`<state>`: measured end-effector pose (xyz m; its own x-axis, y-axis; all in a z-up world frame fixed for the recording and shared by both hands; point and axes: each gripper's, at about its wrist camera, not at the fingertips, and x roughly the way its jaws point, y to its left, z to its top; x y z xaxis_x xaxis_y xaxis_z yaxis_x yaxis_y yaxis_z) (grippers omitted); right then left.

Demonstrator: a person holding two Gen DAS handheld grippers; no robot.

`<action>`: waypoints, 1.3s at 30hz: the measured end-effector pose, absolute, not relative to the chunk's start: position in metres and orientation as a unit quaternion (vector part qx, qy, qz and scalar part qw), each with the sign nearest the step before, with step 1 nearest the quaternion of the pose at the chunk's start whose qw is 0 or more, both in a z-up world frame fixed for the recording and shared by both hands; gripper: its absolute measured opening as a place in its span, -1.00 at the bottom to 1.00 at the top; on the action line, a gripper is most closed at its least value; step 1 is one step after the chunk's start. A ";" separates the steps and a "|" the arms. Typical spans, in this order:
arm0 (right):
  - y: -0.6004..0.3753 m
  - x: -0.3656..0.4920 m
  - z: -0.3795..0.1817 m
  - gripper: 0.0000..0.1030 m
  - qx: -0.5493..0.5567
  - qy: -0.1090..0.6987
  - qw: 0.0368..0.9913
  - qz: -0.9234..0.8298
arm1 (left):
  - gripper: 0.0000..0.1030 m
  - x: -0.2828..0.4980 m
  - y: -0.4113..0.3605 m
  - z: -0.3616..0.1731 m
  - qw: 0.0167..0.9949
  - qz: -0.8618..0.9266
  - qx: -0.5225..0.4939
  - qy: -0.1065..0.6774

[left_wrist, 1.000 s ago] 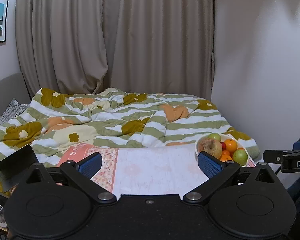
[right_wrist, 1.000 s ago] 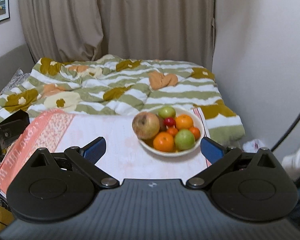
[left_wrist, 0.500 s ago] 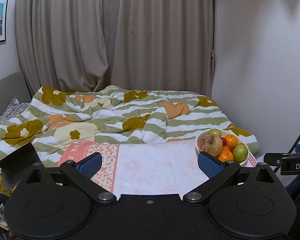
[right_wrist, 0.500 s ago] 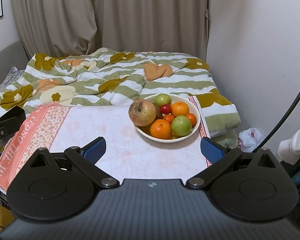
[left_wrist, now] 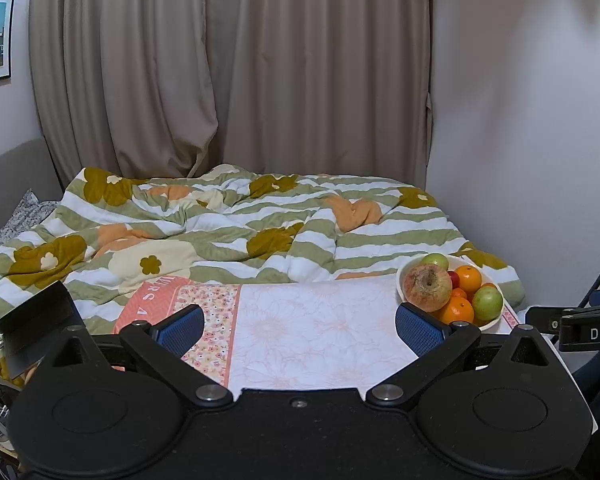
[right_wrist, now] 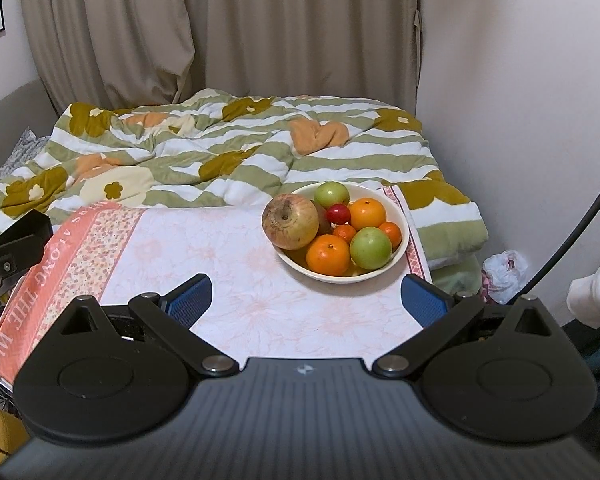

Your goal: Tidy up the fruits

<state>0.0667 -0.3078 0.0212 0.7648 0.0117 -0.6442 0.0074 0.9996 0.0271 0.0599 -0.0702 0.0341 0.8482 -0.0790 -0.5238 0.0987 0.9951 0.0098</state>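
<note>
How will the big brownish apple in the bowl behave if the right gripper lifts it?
The big apple is round and smooth, so it may slip or roll if pinched off-centre. It looks the bulkiest fruit in the white bowl, likely the heaviest. It leans on a mandarin, so neighbours may shift. The right gripper is open and looks wide enough.

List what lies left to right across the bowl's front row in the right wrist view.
Big apple → large orange → green fruit, all in the bowl.
</note>
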 end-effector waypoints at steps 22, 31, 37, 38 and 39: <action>-0.307 0.072 0.018 1.00 0.015 0.348 0.937 0.001 | 1.00 0.063 -0.067 0.032 0.960 -0.043 0.016 0.276; -0.306 0.072 0.014 1.00 0.018 0.349 0.937 0.002 | 1.00 0.062 -0.067 0.028 0.959 -0.044 0.016 0.279; -0.307 0.072 0.013 1.00 0.019 0.350 0.937 0.002 | 1.00 0.060 -0.069 0.027 0.959 -0.034 0.026 0.279; -0.307 0.072 0.013 1.00 0.018 0.350 0.937 0.002 | 1.00 0.059 -0.070 0.027 0.959 -0.031 0.029 0.279; -0.306 0.072 0.013 1.00 0.018 0.350 0.937 0.002 | 1.00 0.059 -0.071 0.027 0.960 -0.030 0.032 0.278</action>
